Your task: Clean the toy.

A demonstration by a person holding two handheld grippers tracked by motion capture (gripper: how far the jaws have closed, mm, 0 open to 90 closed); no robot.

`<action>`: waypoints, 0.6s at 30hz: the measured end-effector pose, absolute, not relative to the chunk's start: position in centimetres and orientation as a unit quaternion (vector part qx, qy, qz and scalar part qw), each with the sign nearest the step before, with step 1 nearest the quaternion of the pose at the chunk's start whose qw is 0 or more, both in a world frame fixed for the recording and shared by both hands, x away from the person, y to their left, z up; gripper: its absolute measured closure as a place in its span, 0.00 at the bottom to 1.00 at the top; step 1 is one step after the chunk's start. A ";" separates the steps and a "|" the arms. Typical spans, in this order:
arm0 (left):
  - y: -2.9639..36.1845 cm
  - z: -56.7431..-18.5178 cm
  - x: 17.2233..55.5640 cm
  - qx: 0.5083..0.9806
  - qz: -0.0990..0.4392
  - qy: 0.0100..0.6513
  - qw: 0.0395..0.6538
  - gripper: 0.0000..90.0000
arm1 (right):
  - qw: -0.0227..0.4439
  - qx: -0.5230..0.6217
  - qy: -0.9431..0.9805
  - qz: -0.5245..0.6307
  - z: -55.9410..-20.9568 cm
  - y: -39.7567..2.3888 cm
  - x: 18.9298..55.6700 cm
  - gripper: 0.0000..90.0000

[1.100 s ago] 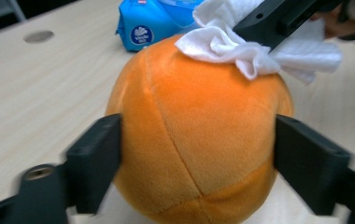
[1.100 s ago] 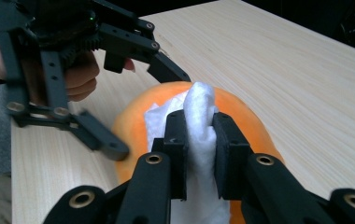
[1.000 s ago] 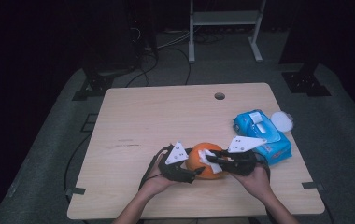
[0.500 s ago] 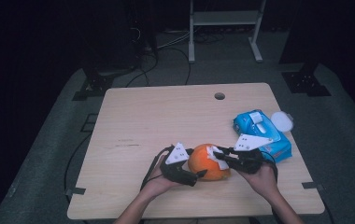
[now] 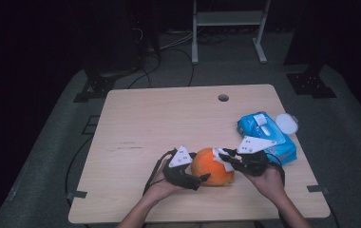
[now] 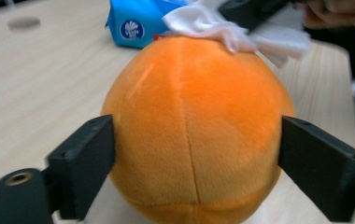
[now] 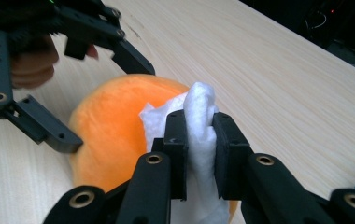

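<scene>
A: Nearest the bottom edge of the high view, what do the hands hold?

B: The left tongs [image 5: 202, 178] sit lower centre, the right tongs [image 5: 225, 156] just to their right, both at the orange plush ball [image 5: 211, 167] on the tabletop [image 5: 159, 118].

A: Are the left tongs gripping the ball?

B: Their jaws have just been opening. In the left gripper view the ball [image 6: 194, 126] sits between the two black jaws, one at each flank, very close; I cannot tell whether they touch the fur.

A: And the right tongs?

B: Clamped together on a white wipe [image 7: 199, 121]. In the right gripper view the wipe rises between the jaws in the lower centre and lies against the ball's top. The left tongs [image 7: 105, 93] show there too, upper left, spread around the ball.

A: Where is the ball in the frame?

B: Lower centre of the high view, near the front edge of the tabletop.

A: Farther off?

B: A blue wipes pack [image 5: 266, 137] just right of the ball, a white round lid [image 5: 287, 123] at its far corner, and a small hole [image 5: 223, 98] near the tabletop's far edge.
</scene>
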State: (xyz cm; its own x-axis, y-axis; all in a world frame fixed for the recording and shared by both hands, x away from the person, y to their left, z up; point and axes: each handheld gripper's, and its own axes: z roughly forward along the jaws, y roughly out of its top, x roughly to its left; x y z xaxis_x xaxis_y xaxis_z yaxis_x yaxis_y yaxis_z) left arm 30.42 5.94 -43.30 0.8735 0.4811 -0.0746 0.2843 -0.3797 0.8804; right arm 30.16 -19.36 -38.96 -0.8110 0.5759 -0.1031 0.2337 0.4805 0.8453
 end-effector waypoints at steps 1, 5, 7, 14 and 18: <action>5.8 -43.3 30.3 0.824 0.101 0.232 0.507 0.14 | 0.191 0.239 0.839 0.451 -38.8 -19.2 30.0 0.85; 4.9 -42.9 29.2 0.838 0.145 0.180 0.494 0.23 | 0.164 0.203 0.842 0.471 -38.4 -16.9 28.8 0.85; 4.4 -42.8 28.5 0.851 0.170 0.140 0.477 0.25 | 0.157 0.189 0.848 0.469 -38.4 -15.9 28.5 0.85; 5.1 -43.3 28.7 0.855 0.175 0.124 0.472 0.28 | 0.181 0.224 0.842 0.456 -38.6 -17.9 29.9 0.85; 5.1 -43.3 29.6 0.834 0.111 0.189 0.507 0.13 | 0.173 0.253 0.834 0.459 -39.0 -19.3 30.4 0.85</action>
State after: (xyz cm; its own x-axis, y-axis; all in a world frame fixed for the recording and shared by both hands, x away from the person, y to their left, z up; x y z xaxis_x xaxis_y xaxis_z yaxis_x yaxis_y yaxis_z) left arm 29.65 5.09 -43.31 0.9043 0.4268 -0.0072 0.2026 -0.4141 0.8874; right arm 30.36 -19.26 -38.95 -0.8120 0.5810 -0.0558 0.2630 0.4496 0.8536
